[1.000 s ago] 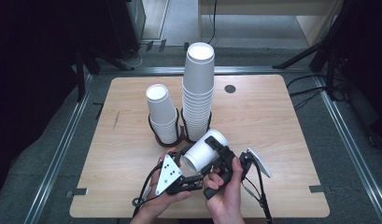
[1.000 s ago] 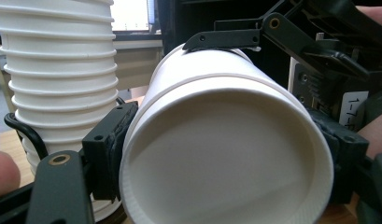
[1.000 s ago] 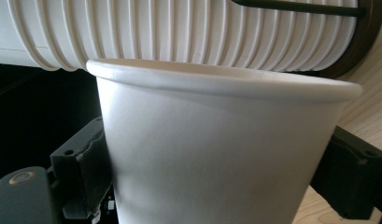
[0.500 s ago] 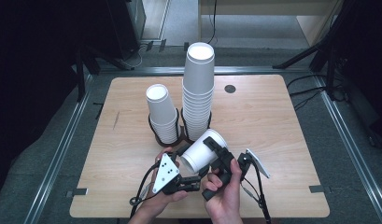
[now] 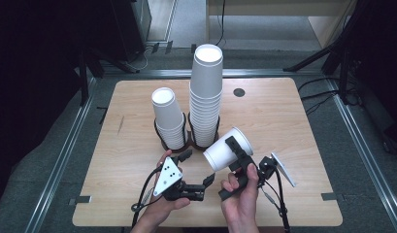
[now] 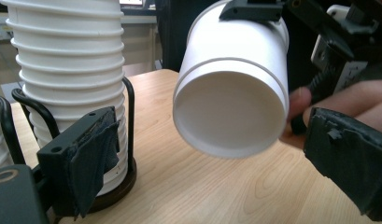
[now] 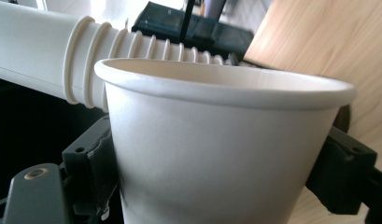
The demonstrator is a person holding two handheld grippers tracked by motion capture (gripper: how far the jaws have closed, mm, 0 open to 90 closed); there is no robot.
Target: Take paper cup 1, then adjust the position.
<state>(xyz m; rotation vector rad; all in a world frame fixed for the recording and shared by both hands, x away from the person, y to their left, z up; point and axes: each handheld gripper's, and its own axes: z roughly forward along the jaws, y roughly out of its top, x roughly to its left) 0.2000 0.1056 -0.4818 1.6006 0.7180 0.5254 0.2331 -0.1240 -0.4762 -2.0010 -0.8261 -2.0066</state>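
White paper cup (image 5: 228,148) is up off the wooden table (image 5: 293,121), tipped on its side just right of the tall cup stack (image 5: 206,97). Right gripper (image 5: 233,156) has it squeezed by the walls, jaws just been closing in on it. Left gripper (image 5: 198,167) sits low beside it with jaws just been opening, now spread wide, nothing in them; the cup's bottom faces that gripper without touching. Shorter stack (image 5: 168,119) stands to the left.
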